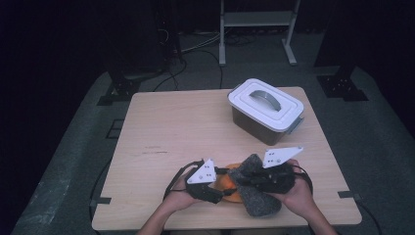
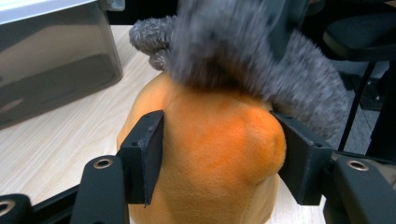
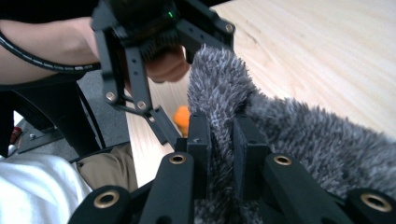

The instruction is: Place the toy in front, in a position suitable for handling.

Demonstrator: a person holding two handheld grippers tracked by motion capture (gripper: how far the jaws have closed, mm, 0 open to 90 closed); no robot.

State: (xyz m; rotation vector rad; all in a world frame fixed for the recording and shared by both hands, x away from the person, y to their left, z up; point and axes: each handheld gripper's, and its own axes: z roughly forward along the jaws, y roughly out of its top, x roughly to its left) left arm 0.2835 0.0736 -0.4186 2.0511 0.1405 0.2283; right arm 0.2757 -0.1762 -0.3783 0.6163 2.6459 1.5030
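Both plush pieces (image 2: 219, 154) between jaws.

left tool (image 1: 221, 182): black body, white three-cornered top plate, black cable
right tool (image 3: 222, 135): black jaws, brass-coloured screw eyelets
clothing: white top

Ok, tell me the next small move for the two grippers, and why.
Probably draw the right gripper slowly away, peeling the grey fur off the orange toy. The right jaws are pinched on a fold of fur, the left gripper clamps the orange body, and the fur sits draped over the toy's top.
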